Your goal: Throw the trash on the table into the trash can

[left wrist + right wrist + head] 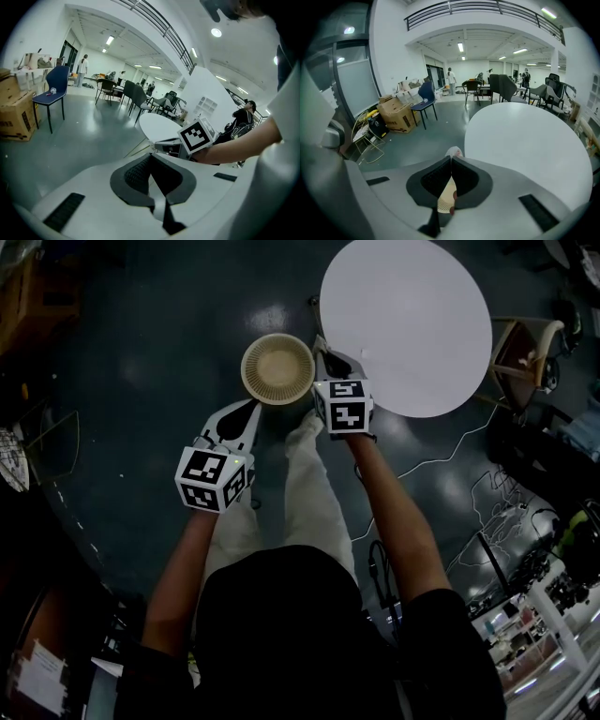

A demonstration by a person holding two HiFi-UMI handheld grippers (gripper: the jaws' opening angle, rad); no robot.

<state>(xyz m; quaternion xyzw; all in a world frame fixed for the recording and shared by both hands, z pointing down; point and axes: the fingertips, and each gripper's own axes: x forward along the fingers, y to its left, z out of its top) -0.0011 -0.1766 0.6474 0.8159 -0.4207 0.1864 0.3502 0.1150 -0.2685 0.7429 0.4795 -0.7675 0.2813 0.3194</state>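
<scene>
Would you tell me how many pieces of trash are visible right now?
1. A whitish scrap is pinched at the tips of the right gripper, beside the trash can. The white table looks bare; more may be hidden inside the can.

White table (412,324), ribbed beige trash can (277,368), pale red-flecked scrap (453,152) — marker cubes (214,479) show black-and-white squares.

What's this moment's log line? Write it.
left gripper: shut, empty | right gripper: shut on trash, at can rim
</scene>
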